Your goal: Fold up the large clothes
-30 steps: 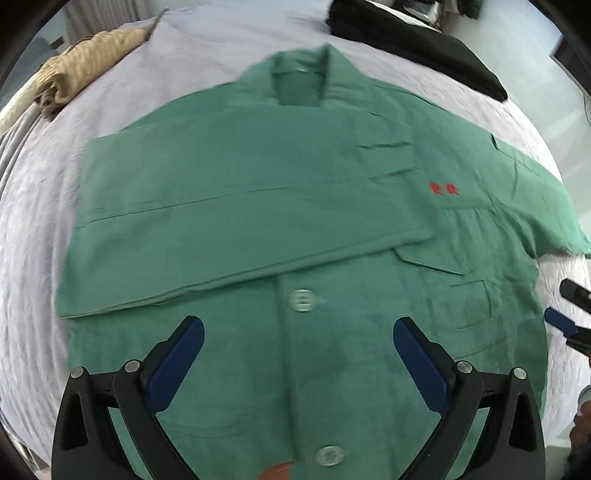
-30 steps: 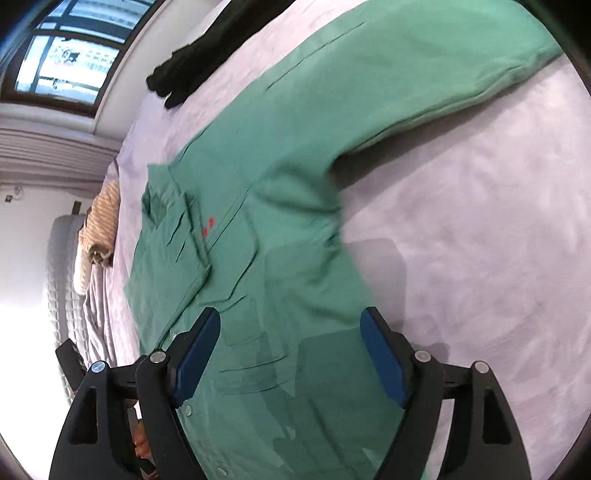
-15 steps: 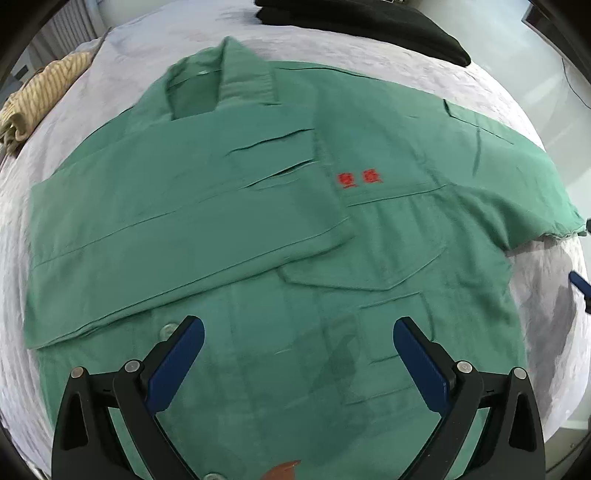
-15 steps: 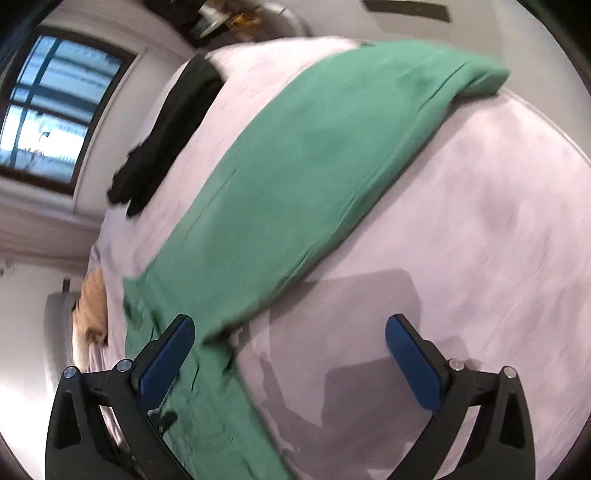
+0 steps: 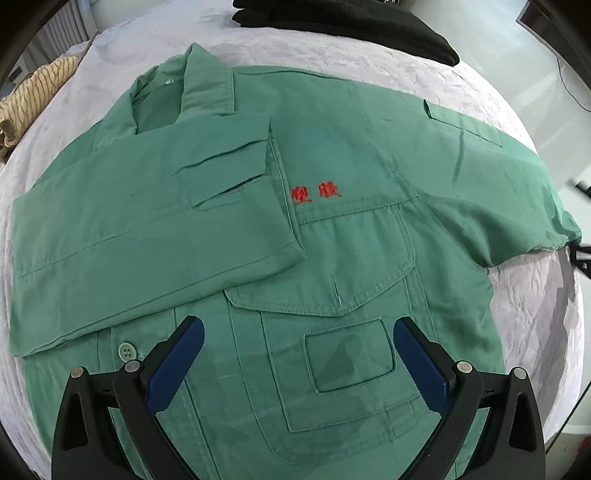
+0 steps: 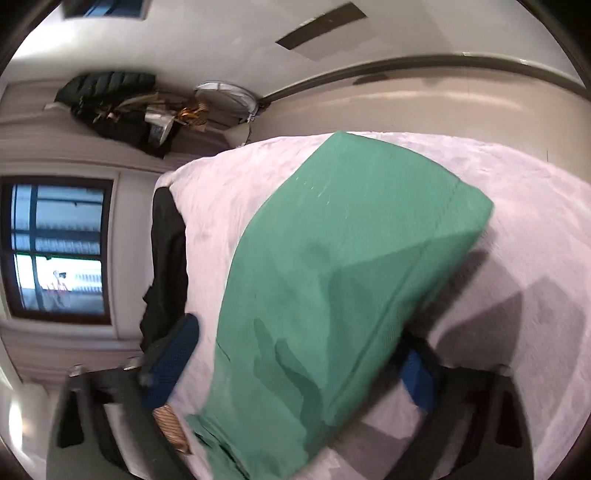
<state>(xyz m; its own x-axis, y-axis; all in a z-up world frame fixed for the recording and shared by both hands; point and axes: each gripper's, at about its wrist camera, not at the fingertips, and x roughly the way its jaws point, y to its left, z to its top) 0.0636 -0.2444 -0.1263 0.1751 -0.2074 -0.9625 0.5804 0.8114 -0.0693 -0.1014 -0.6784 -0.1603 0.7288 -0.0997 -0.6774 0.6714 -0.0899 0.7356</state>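
Observation:
A green work jacket [image 5: 332,229] with red embroidered characters lies face up on the pale bed cover [image 5: 461,85]. One sleeve [image 5: 147,229] is folded across the chest. The other sleeve [image 5: 498,184] stretches out to the right. My left gripper [image 5: 295,354] is open and empty, hovering over the chest pocket. In the right wrist view, the outstretched sleeve [image 6: 332,277] lies between the spread blue pads of my right gripper [image 6: 295,362], and its edge covers the right pad. I cannot tell whether the pads touch the cloth.
A black garment [image 5: 351,26] lies at the far edge of the bed, also in the right wrist view [image 6: 166,258]. A striped beige cloth [image 5: 33,96] lies at the left. The bed edge falls away on the right.
My left gripper has moved right and lower over the jacket's pocket. My right gripper has travelled out along the sleeve toward its cuff, and the sleeve now lies between its pads.

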